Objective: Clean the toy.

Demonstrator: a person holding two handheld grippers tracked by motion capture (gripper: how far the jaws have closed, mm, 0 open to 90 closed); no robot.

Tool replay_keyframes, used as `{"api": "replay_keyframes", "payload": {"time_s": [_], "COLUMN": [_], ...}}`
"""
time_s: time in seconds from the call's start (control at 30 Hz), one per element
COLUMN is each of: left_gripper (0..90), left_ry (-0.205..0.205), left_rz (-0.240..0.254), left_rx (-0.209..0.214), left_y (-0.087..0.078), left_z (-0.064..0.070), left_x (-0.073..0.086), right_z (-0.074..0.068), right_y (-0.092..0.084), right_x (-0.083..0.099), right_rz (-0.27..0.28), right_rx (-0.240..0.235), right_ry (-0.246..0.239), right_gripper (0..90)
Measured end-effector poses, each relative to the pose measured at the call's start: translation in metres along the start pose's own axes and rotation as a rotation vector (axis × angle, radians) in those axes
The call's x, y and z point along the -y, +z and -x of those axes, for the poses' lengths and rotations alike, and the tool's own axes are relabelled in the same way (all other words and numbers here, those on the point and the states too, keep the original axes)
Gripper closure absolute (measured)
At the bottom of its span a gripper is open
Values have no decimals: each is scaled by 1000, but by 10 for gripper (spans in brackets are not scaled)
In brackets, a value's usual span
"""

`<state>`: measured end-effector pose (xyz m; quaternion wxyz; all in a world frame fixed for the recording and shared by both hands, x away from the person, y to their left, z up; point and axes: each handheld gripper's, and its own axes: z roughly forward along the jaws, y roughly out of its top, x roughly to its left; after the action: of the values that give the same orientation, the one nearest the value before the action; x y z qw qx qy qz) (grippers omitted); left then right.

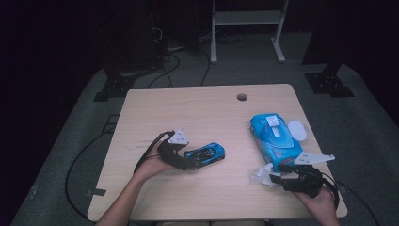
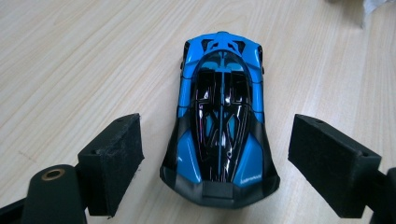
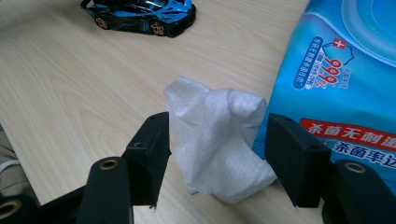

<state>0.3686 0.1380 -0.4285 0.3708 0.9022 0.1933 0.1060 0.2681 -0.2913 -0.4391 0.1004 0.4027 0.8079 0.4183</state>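
Observation:
A blue and black toy car (image 1: pixel 205 154) stands on the wooden table (image 1: pixel 197 113) left of centre. My left gripper (image 1: pixel 187 163) is at its near end, open. In the left gripper view the car (image 2: pixel 222 121) sits between the two pads (image 2: pixel 114 163) with a gap on each side. At the right, a crumpled white wipe (image 1: pixel 261 175) lies on the table against a blue pack of wet wipes (image 1: pixel 275 136). My right gripper (image 1: pixel 275 179) is open around it. In the right gripper view the wipe (image 3: pixel 219 140) rests between the spread jaws, and I see no squeeze on it.
The pack's white lid (image 1: pixel 297 130) is flipped open to the right, with a wipe sticking up from the opening. A cable hole (image 1: pixel 242 97) is near the table's far edge. A white metal stand (image 1: pixel 247 28) is on the floor beyond. The car (image 3: pixel 140 16) shows far off in the right gripper view.

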Motion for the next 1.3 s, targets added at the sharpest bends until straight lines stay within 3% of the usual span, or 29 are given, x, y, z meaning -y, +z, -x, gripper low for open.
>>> {"api": "replay_keyframes", "payload": {"time_s": [0.87,1.3], "left_gripper": [167,167], "left_ry": [-39,-46], "left_rz": [74,113], "left_rx": [-16,6], "left_y": [-25,-31], "left_z": [13,26], "left_x": [26,34], "right_z": [-1,0], "right_y": [0,-3], "right_x": [1,2], "right_rz": [52,86], "right_rx": [-29,-32], "right_ry": [11,23], "right_gripper": [376,373]}}
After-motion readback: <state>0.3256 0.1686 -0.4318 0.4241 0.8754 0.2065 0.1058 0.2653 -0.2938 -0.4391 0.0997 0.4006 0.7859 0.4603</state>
